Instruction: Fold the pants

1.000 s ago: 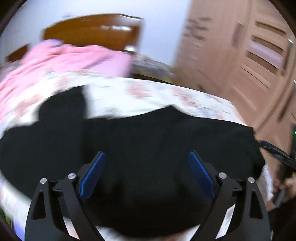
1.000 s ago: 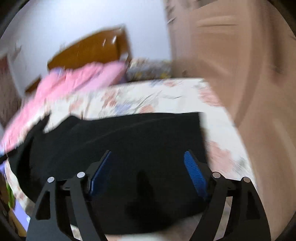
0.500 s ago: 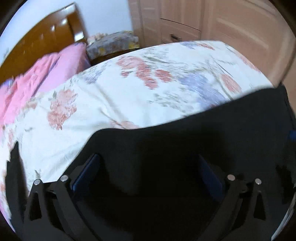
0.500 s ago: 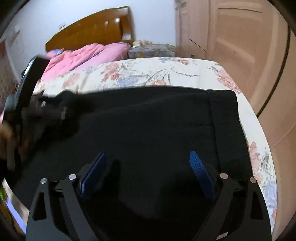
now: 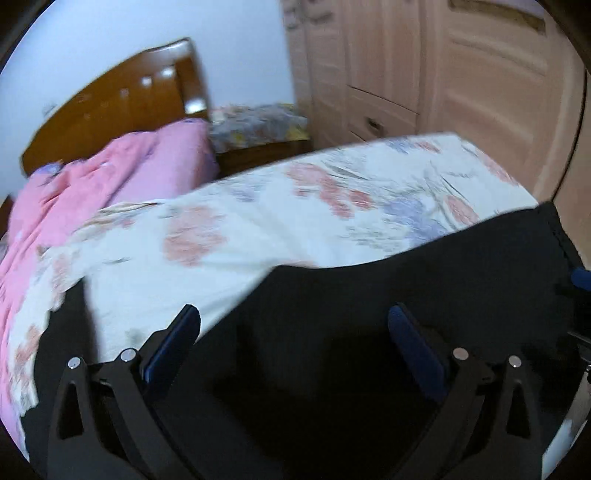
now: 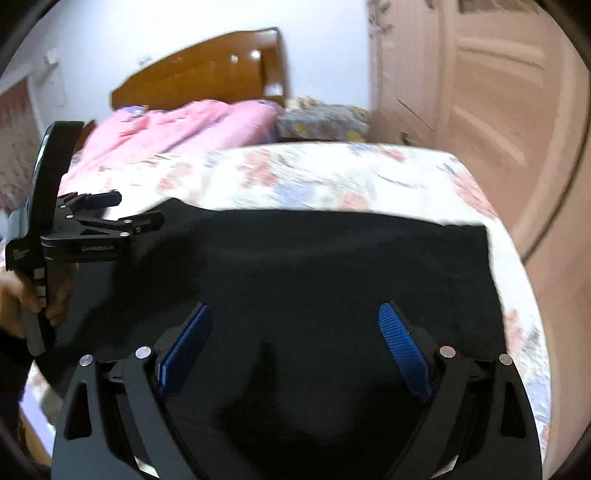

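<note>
Between the blue ribbed pads of the right gripper (image 6: 293,334) lies only flat black cloth: jaws wide apart, gripping nothing, having just spread a bit further w/ the fabric under them, not pinched. Same for the left gripper (image 5: 293,332): jaws at full spread, just widened too, pads clear of the cloth, its left pad over the pants' edge where black meets sheet. Both frames are black rigid arms w/ silver rivets, triangular cut-outs.

The pants (image 6: 332,266) are matte black, soft, spread flat across the near part of the bed; top edge runs roughly straight, right end squared off w/ a seam-like band parallel to that end. In the left view a separate narrow black strip shows at far left, apart from the main piece; can't tell how it joins.

In the right view the left gripper (image 6: 110,210) shows at far left, held by a person's hand (image 6: 22,295), fingers above the pants' left end.

Bed sheet (image 5: 258,229): white cotton-look, blurred pink, red & lilac flower print. Past it a crumpled pink quilt (image 5: 110,177), then a glossy brown wooden headboard (image 5: 122,103). Beside the bed, a low stand under floral cloth (image 5: 258,122). Pale wood panelled wardrobe (image 5: 461,74) fills the right; plain white wall (image 5: 184,22) behind.
</note>
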The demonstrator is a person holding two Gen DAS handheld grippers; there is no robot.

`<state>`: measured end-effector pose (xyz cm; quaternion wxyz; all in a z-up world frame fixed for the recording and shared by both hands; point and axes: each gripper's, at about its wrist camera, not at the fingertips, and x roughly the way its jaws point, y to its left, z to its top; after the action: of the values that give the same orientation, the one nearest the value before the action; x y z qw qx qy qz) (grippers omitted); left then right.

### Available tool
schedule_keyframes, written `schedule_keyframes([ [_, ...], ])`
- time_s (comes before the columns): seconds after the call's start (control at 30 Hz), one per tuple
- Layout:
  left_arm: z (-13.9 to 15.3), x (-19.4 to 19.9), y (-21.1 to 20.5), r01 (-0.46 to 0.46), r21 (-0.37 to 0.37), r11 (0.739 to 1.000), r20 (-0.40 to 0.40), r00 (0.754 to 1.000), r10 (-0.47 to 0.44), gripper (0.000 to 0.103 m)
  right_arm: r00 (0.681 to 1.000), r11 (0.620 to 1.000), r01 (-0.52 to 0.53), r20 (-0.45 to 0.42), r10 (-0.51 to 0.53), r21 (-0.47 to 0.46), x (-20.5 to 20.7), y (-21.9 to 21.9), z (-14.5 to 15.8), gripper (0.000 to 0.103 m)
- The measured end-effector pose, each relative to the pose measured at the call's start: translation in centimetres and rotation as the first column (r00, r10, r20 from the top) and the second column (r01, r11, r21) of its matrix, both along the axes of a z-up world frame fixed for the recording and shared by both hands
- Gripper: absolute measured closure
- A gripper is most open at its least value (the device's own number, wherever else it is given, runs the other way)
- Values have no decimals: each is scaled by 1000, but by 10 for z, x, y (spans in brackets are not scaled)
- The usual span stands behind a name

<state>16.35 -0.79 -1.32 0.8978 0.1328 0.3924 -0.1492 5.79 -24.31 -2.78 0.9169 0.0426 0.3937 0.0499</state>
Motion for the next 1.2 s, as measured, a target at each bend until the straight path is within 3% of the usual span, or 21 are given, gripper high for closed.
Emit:
schedule_keyframes([
  [0.13, 3, 21, 73, -171, 34, 985, -35, 984, 172, 1, 995, 995, -97, -22, 97, -15, 11, 42, -3, 15],
  [0.27, 0, 70, 159, -380, 17, 925, -139, 915, 378, 2, 984, 984, -179, -23, 179, -1, 16, 81, -5, 15],
  [0.37, -12, 90, 189, -404, 58, 913, -191, 893, 408, 14, 973, 973, -229, -19, 229, 6, 14, 105, -3, 15],
  [0.43, -21, 93, 195, -375, 68, 925, -232, 895, 380, 14, 966, 966, -258, -24, 258, -2, 13, 119, -1, 15],
  [0.5, -37, 96, 192, -349, 137, 927, -250, 893, 373, 16, 959, 959, -283, -26, 283, -10, 14, 128, 1, 15],
  [0.57, -48, 95, 193, -333, 162, 929, -273, 889, 367, 33, 956, 956, -292, -30, 292, -25, 18, 136, 2, 15],
  [0.6, -47, 90, 198, -338, 128, 933, -264, 895, 360, 52, 954, 954, -298, -29, 298, -22, 22, 140, 3, 15],
  [0.63, -46, 87, 201, -353, 129, 927, -257, 891, 375, 83, 953, 953, -303, -30, 302, -17, 26, 144, 4, 15],
  [0.7, -35, 74, 214, -366, 71, 928, -220, 901, 373, 93, 949, 949, -314, -31, 314, -10, 33, 154, 6, 15],
  [0.83, 3, 21, 250, -439, -41, 898, -90, 896, 434, 94, 932, 933, -360, -37, 360, 2, 41, 177, 5, 15],
  [0.97, 31, -54, 296, -514, -166, 842, -21, 855, 518, 94, 915, 915, -403, -30, 403, 3, 42, 197, 3, 15],
  [1.07, 23, -107, 329, -581, -197, 790, -23, 808, 589, 93, 908, 909, -416, -47, 416, 13, 43, 207, -5, 15],
  [1.1, 9, -123, 348, -637, -203, 744, -48, 765, 642, 89, 908, 910, -415, -59, 415, 12, 44, 209, -10, 15],
  [1.13, -1, -133, 359, -664, -217, 716, -70, 742, 667, 83, 907, 910, -415, -66, 415, 12, 45, 212, -13, 15],
  [1.17, -20, -144, 380, -718, -235, 655, -129, 691, 711, 75, 907, 910, -415, -74, 414, 14, 46, 213, -16, 15],
  [1.2, -30, -150, 393, -751, -239, 615, -171, 656, 735, 56, 908, 911, -411, -82, 411, 19, 45, 214, -19, 15],
])
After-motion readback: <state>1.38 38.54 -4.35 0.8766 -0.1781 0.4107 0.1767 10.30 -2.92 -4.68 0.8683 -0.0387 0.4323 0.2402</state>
